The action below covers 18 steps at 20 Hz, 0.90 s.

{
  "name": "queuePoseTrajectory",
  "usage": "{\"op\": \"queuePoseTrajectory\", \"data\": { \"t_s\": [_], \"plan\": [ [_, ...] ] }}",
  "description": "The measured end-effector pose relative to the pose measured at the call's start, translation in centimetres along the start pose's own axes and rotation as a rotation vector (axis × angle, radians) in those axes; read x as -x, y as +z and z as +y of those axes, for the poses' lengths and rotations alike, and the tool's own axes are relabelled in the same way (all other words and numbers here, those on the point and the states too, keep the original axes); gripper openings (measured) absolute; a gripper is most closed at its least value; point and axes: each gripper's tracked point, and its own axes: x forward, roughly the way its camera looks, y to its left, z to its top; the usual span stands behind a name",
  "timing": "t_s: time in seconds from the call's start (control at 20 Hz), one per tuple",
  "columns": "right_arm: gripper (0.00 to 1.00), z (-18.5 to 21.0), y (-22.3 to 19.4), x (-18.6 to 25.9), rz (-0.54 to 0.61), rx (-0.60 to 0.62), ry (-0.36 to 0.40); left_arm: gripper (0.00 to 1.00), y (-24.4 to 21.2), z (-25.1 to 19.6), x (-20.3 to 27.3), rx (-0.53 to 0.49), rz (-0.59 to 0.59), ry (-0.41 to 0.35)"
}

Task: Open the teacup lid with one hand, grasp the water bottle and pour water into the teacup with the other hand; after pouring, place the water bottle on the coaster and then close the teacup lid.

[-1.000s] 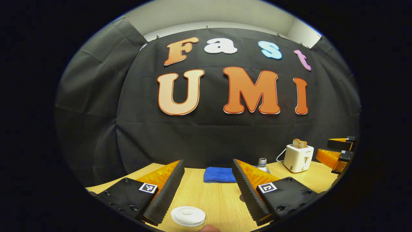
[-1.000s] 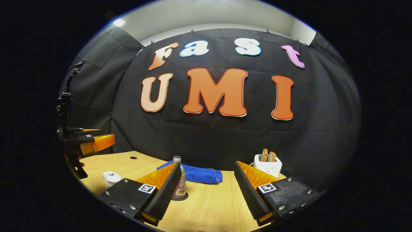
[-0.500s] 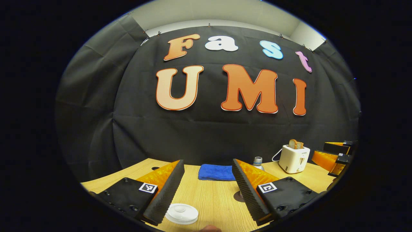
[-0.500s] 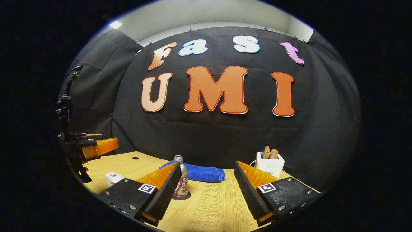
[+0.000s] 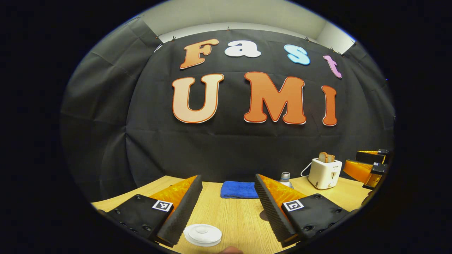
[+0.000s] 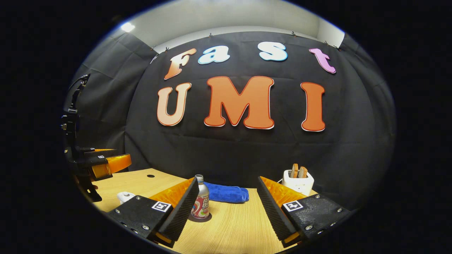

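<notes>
A light wooden table runs back to the black cloth wall. At its far edge a blue towel lies folded flat against the foot of the cloth. To the right of the towel stands a white toaster with two slices of toast upright in its slots. A small round hole sits in the tabletop at far left.

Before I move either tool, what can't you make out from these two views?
- Teacup, left gripper view: lid top visible; body cut off by the lower edge, so water level unknown.
- Water bottle, right gripper view: left side behind a finger of the right tool.
- Coaster: mostly under the bottle.
- Toaster: base behind the other finger.
</notes>
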Motion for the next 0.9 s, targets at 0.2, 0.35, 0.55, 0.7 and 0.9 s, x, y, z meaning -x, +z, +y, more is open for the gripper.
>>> {"op": "queuePoseTrajectory", "data": {
  "t_s": [0.2, 0.35, 0.55, 0.7, 0.9],
  "plan": [
    [0.99, 0.4, 0.0, -0.2, 0.004, -0.005, 0.005, 0.98, 0.0, 0.6, 0.1, -0.007, -0.004, 0.009],
    [0.99, 0.5, 0.2, -0.3, 0.005, -0.009, 0.005, 0.98, 0.1, 0.9, 0.2, -0.013, -0.006, 0.015],
    [0.99, 0.6, 0.1, -0.4, 0.01, -0.008, 0.006, 0.98, 0.1, 1.2, 0.2, -0.016, -0.009, 0.021],
    [0.99, 0.8, 0.1, -0.4, 0.011, -0.01, 0.009, 1.0, 0.1, 1.3, 0.2, -0.018, -0.009, 0.024],
    [0.99, 0.9, 0.1, -0.4, 0.016, -0.008, 0.006, 0.98, -0.3, 1.3, 0.1, -0.019, -0.002, 0.009]
  ]
}}
